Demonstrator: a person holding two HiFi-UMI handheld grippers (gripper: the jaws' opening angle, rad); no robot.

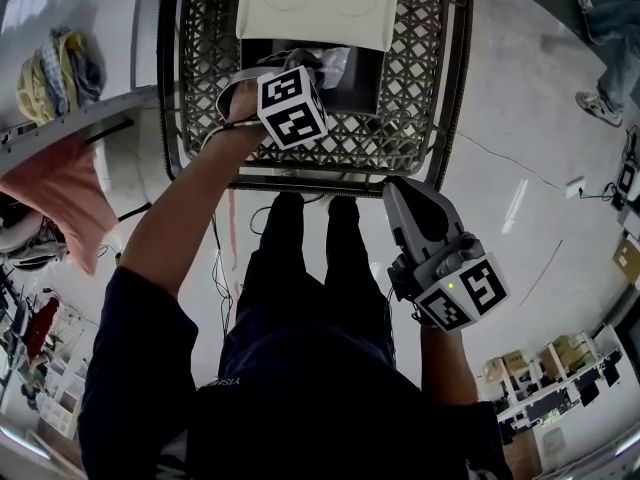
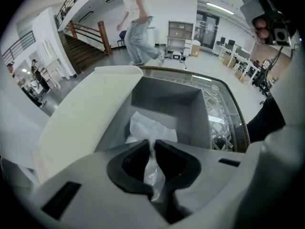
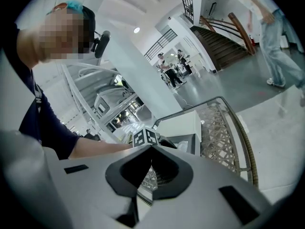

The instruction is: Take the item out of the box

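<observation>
An open grey box (image 1: 360,73) with its white lid (image 1: 318,6) folded back stands on a lattice-topped table (image 1: 415,98). Inside lies the item, wrapped in a crumpled clear plastic bag (image 2: 151,128). My left gripper (image 2: 153,144) points steeply down into the box, and its jaws are shut on a fold of the bag. In the head view its marker cube (image 1: 292,106) covers the jaws. My right gripper (image 1: 405,193) hangs off the table's near edge, shut with nothing between its pads; in its own view the gripper (image 3: 151,149) faces the box (image 3: 189,143).
The table's dark rim (image 1: 455,78) frames the lattice top. Pink cloth (image 1: 65,193) and other clothes hang at the left. A person (image 2: 138,27) walks across the floor beyond the table, with stairs (image 2: 81,44) behind. Shelves with boxes (image 1: 555,378) stand at the lower right.
</observation>
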